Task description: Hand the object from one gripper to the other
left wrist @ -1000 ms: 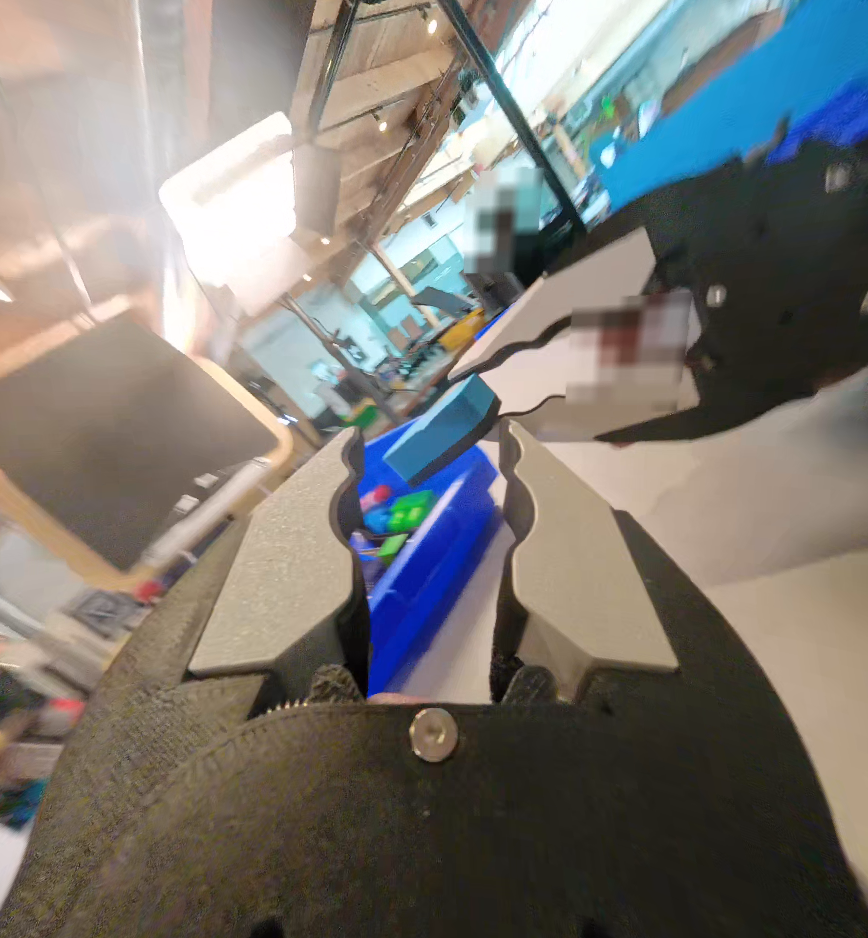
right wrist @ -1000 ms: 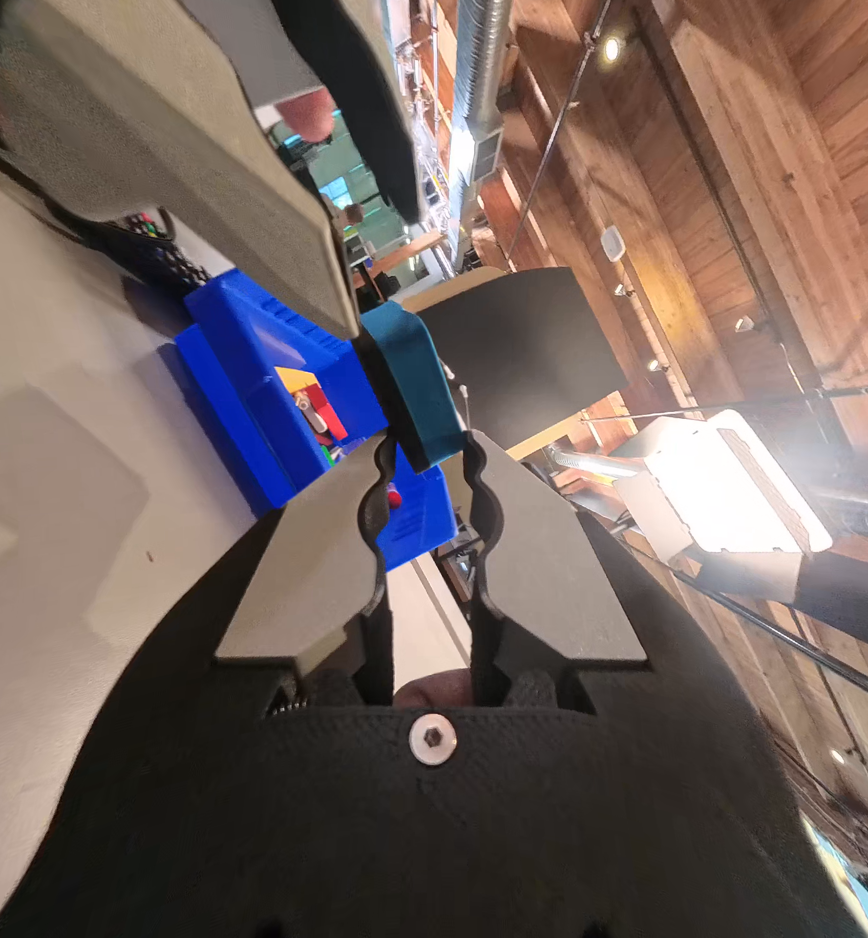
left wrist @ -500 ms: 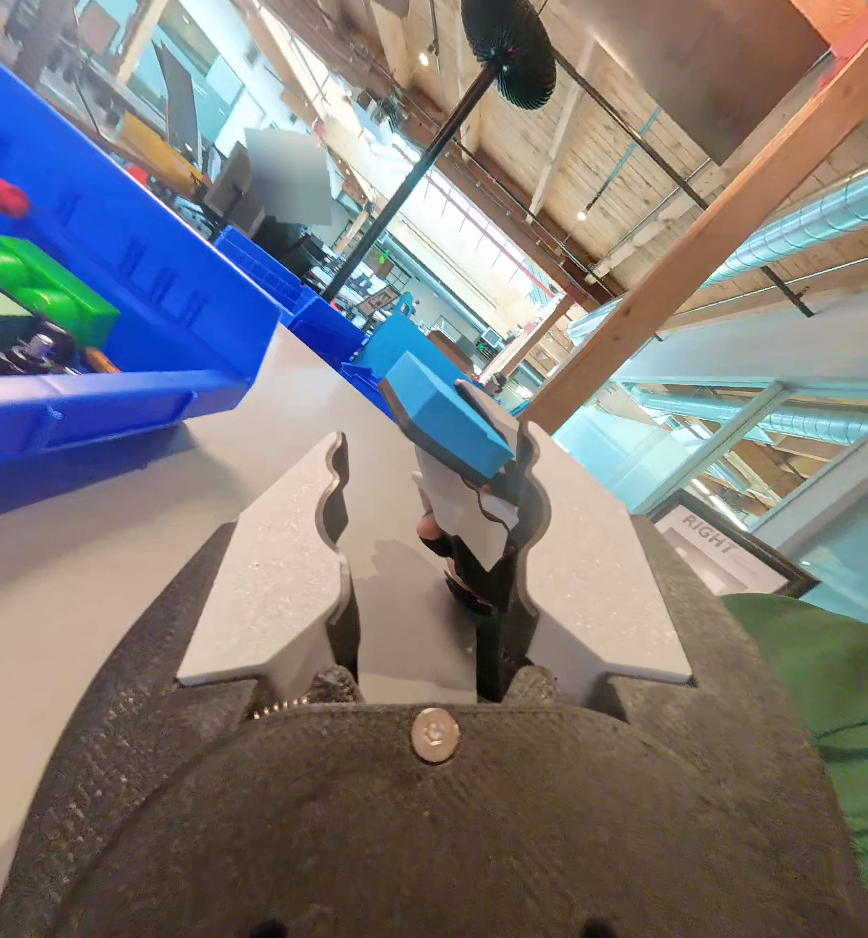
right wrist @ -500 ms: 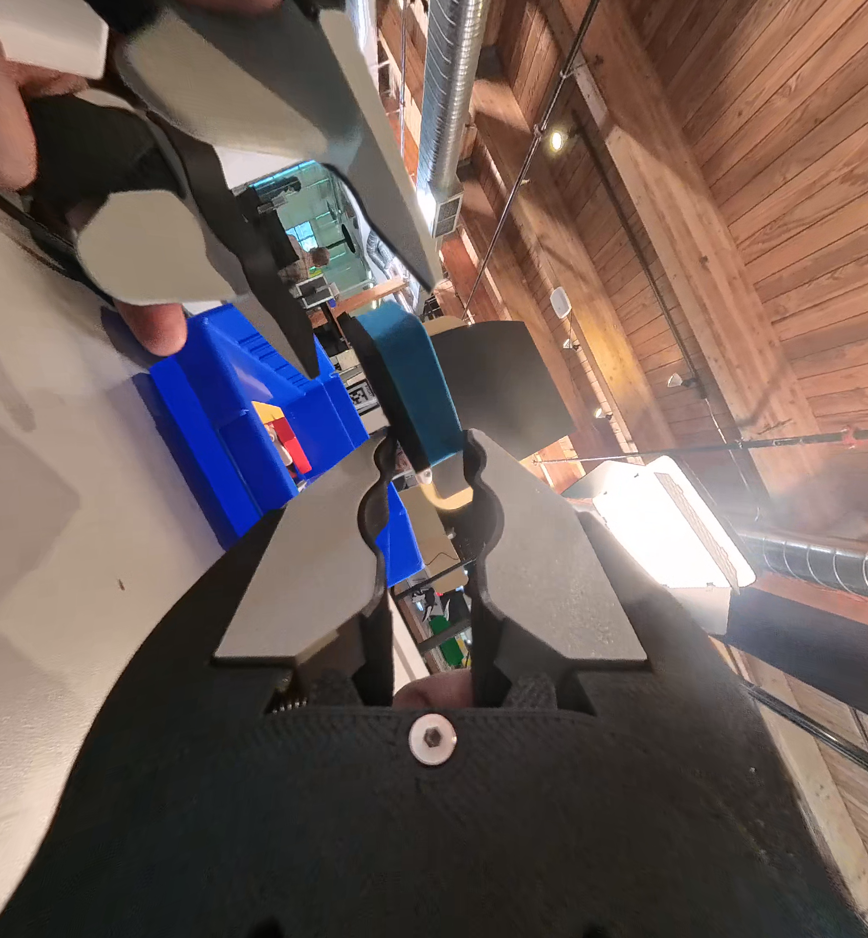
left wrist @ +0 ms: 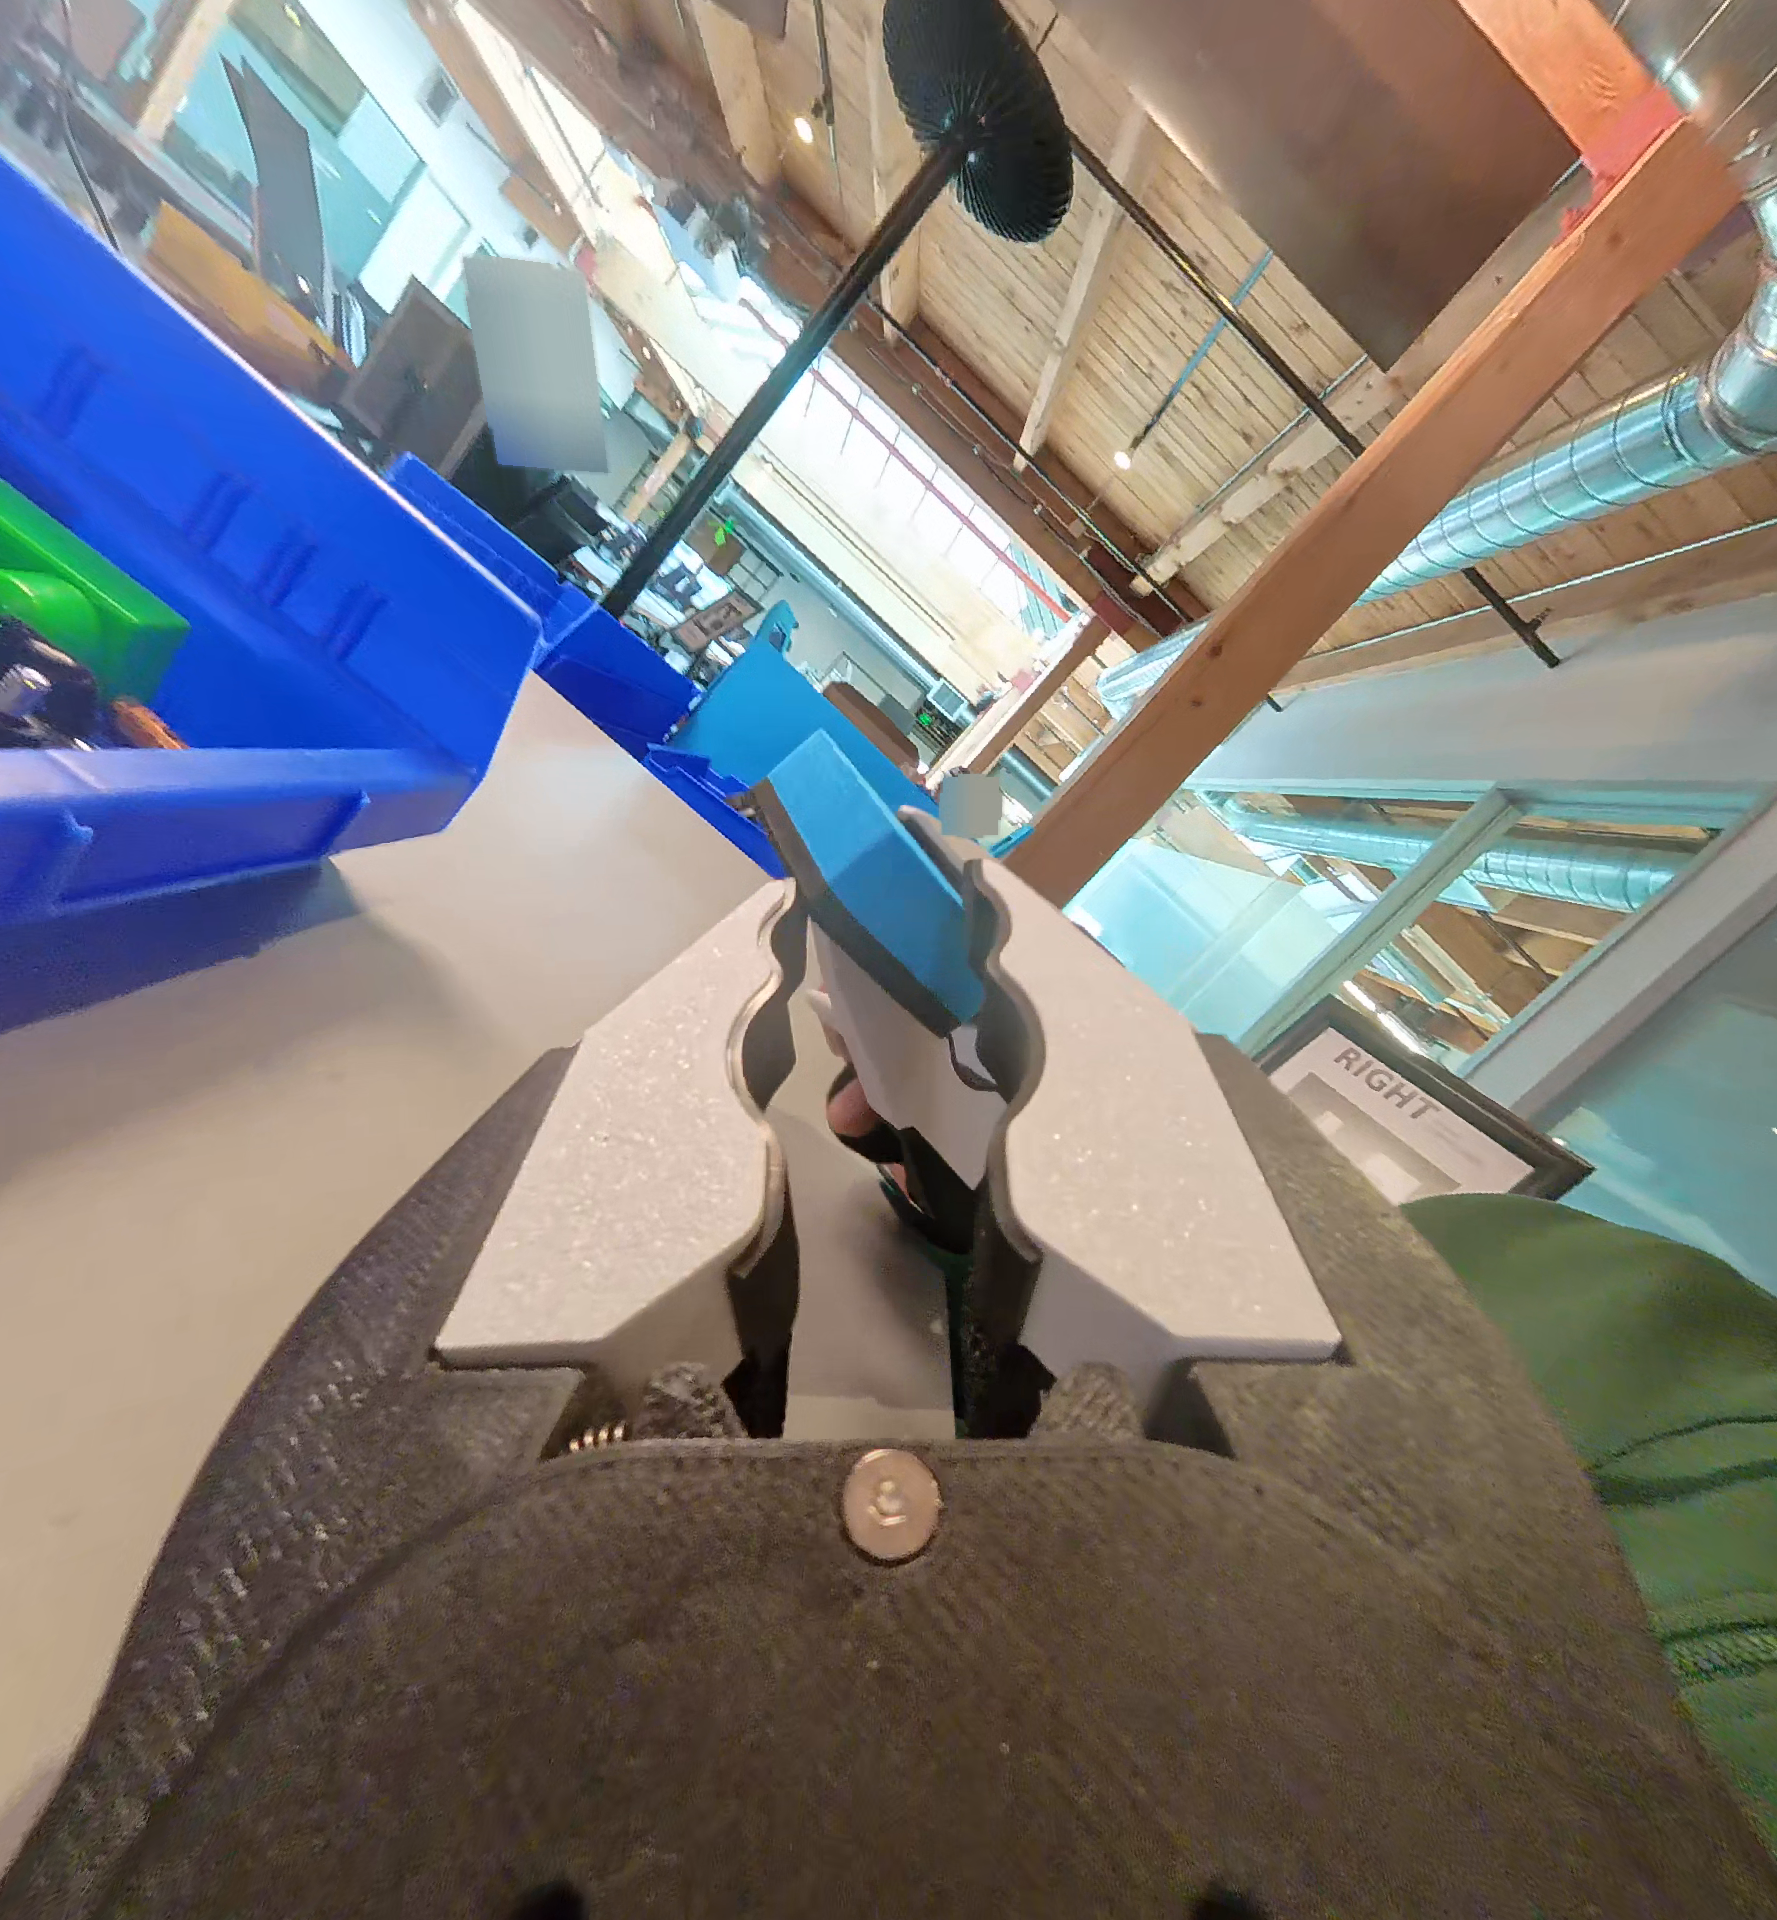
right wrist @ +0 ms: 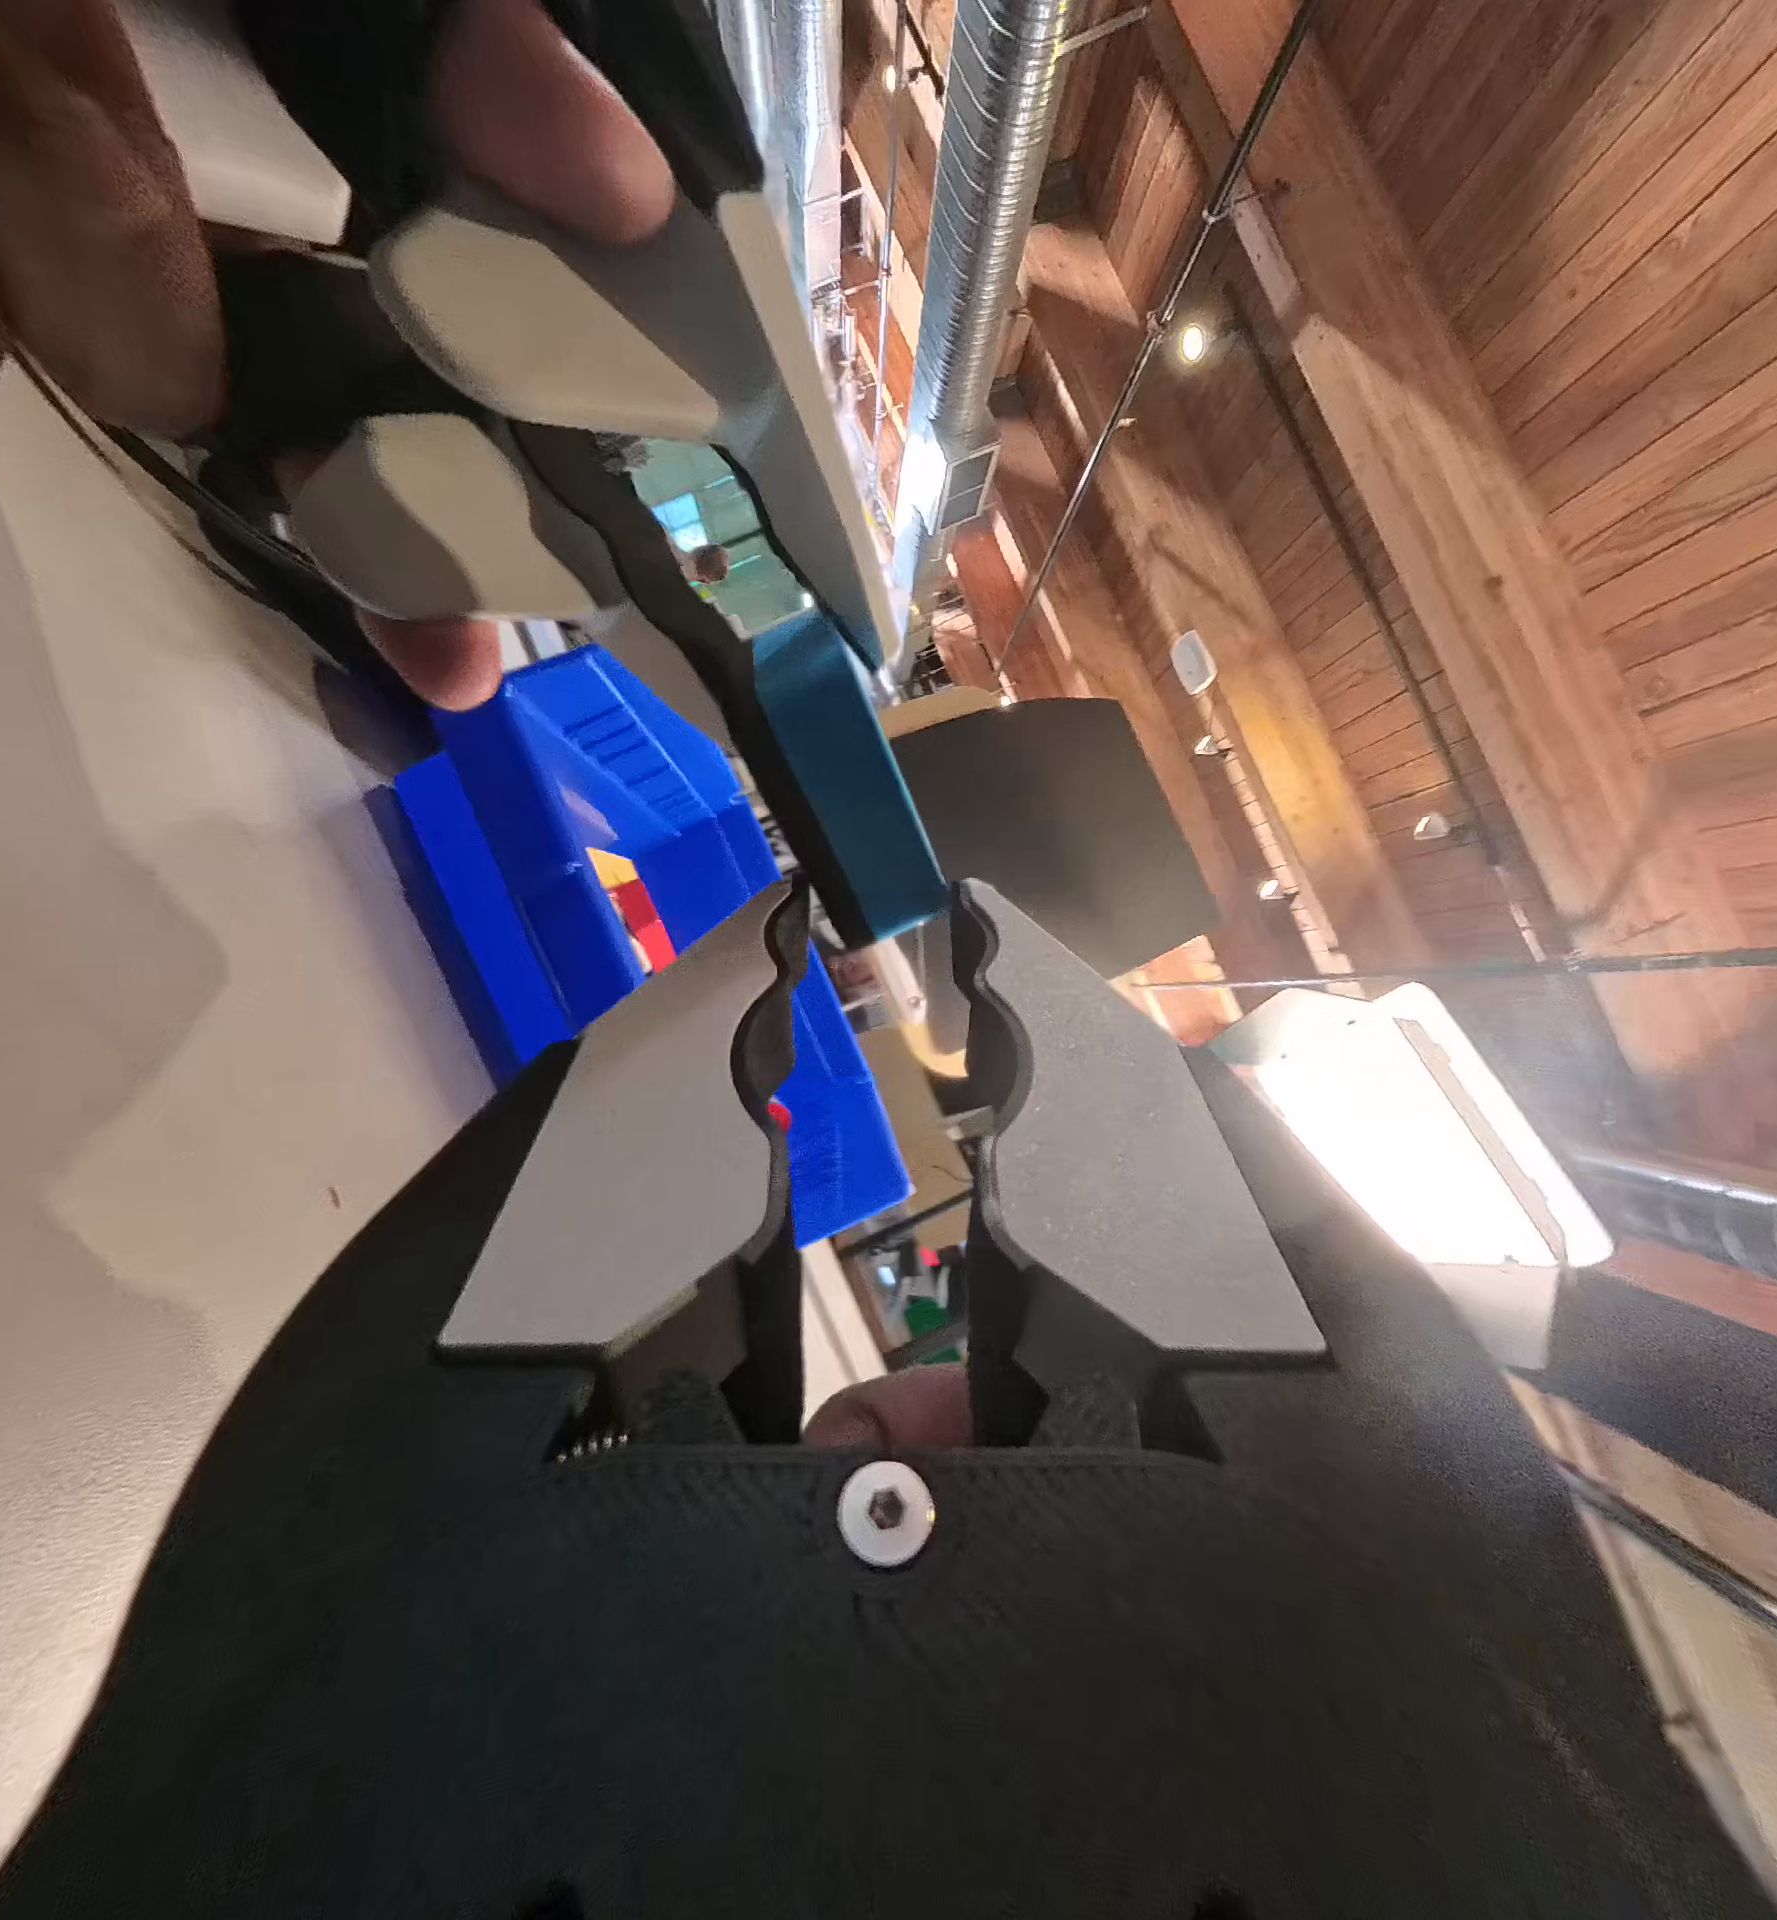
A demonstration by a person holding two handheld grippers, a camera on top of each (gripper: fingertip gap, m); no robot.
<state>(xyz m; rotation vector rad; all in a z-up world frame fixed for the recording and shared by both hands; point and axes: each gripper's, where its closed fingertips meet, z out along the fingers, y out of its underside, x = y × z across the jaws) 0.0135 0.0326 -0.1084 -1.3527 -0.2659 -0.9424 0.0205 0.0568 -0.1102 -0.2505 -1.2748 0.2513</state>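
A blue foam block point(left wrist: 863, 862) with a dark side is held in the air between both grippers. My left gripper point(left wrist: 879, 899) is shut on it at the fingertips. One grey finger point(left wrist: 894, 1049) of the right gripper shows just behind the block. In the right wrist view the block point(right wrist: 842, 790) runs from the left gripper point(right wrist: 801, 665) above down to my right gripper point(right wrist: 876, 891). The right gripper's tips pinch the block's near end.
A blue bin point(left wrist: 188, 520) holding a green brick point(left wrist: 32, 592) and other toys stands on the grey table point(left wrist: 240, 1091). It also shows in the right wrist view point(right wrist: 510, 831). A green sleeve point(left wrist: 1642, 1403) is at the right. A hand point(right wrist: 53, 208) holds the left gripper. Only a small space, under 4 cm, lies between the two pairs of fingers.
The left gripper swung round to face the right gripper, moved its open jaws around the block, and closed on it. The right gripper's jaw width is unchanged.
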